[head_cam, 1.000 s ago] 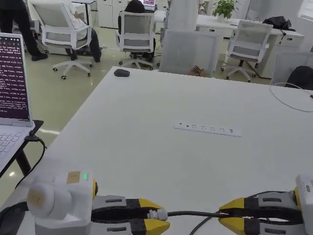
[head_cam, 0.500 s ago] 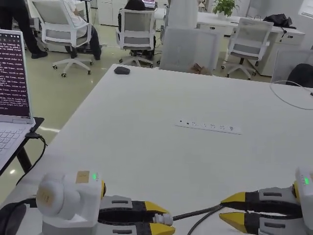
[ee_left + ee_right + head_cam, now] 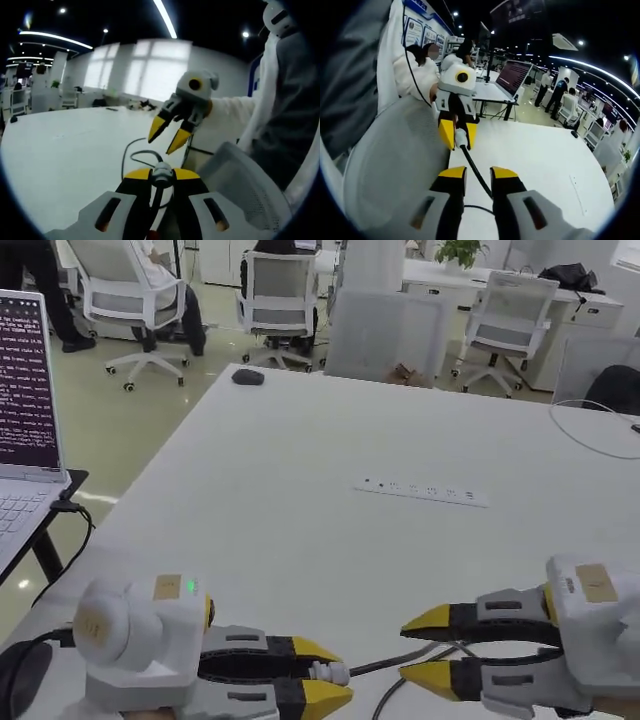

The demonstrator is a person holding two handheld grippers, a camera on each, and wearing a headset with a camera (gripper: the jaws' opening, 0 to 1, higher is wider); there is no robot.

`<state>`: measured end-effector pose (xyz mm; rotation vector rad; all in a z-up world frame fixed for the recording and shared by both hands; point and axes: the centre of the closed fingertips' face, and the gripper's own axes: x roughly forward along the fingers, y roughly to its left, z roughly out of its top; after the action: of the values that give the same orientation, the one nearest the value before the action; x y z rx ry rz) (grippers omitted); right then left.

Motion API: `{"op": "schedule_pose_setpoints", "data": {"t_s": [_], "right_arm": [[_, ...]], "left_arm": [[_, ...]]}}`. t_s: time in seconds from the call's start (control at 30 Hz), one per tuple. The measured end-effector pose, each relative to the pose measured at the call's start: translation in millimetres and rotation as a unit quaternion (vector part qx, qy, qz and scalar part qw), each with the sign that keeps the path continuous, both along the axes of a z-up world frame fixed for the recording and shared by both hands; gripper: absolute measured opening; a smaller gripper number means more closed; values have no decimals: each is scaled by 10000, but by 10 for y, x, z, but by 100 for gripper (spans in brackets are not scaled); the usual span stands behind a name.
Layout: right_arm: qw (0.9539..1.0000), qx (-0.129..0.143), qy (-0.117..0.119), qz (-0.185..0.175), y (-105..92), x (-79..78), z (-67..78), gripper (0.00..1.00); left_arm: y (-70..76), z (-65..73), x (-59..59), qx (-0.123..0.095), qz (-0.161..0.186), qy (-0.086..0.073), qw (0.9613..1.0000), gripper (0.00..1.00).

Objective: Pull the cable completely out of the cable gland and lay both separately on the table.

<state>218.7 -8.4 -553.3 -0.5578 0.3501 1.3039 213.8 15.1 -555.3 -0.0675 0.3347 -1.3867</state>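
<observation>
Gland (image 3: 328, 673) tight in L claw (image 3: 342, 678); R claw (image 3: 403, 648) agape, cable (image 3: 472, 167) loose inside it per right gripper view.

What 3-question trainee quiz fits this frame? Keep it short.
1. True or false: the right gripper is shut on the cable.
2. The left gripper holds: A) a screwdriver, B) the cable gland, C) a plug.
3. Is the cable fully out of the cable gland?
Key: 1 false, it is open with the cable running between its jaws; 2 B; 3 no, one end sits in the cable gland.
</observation>
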Motion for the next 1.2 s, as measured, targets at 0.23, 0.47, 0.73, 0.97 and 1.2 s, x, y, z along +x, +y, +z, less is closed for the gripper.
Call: {"op": "schedule_pose_setpoints", "data": {"t_s": [0.23,0.47,0.73,0.97,1.2], "right_arm": [[9980,-364,-102,504,216,-95,-168,19],[9975,-434,-152,541,244,-54,-221,13],[9985,-322,-125,433,235,-16,-220,7],[9992,-298,-26,261,189,17,-272,7],[9996,-287,21,70,75,53,-302,7]], "left_arm": [[-8,-2,-12,-17,-38,2,10000,17],[-18,-23,-15,42,-96,-9,9999,17],[-20,-38,3,37,-101,54,9999,17],[-5,-55,21,62,-54,94,9999,17],[16,-55,40,46,-24,114,9999,17]]}}
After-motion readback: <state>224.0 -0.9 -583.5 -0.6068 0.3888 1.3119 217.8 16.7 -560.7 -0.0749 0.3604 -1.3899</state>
